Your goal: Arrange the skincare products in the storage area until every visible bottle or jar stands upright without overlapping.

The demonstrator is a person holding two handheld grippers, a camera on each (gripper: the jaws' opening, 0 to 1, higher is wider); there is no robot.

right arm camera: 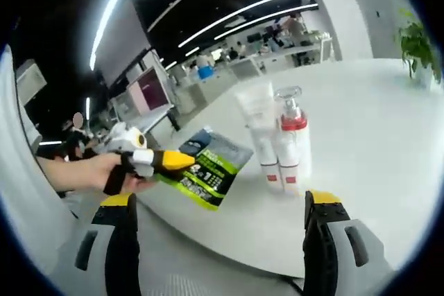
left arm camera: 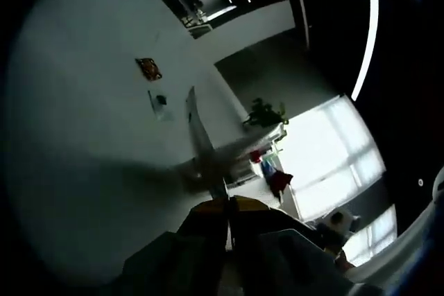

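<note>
In the right gripper view, a clear pump bottle with a red collar [right arm camera: 292, 136] and a white tube [right arm camera: 259, 126] stand upright, side by side and touching, on the round white table [right arm camera: 374, 143]. My right gripper [right arm camera: 220, 202] is open wide in front of them, with nothing between its jaws. My left gripper [right arm camera: 182, 161] comes in from the left, held by a hand [right arm camera: 90, 171], its yellow jaws together over a green and black packet [right arm camera: 211, 166]. In the left gripper view, my left gripper [left arm camera: 229, 204] has its yellow tips closed with nothing in them, above a white surface [left arm camera: 90, 136].
A potted plant [right arm camera: 416, 46] stands at the table's far right edge. Desks and monitors [right arm camera: 149, 91] fill the room behind. The left gripper view is dark and tilted, with small items [left arm camera: 148, 68] on the white surface, a plant [left arm camera: 265, 113] and a bright window [left arm camera: 333, 157].
</note>
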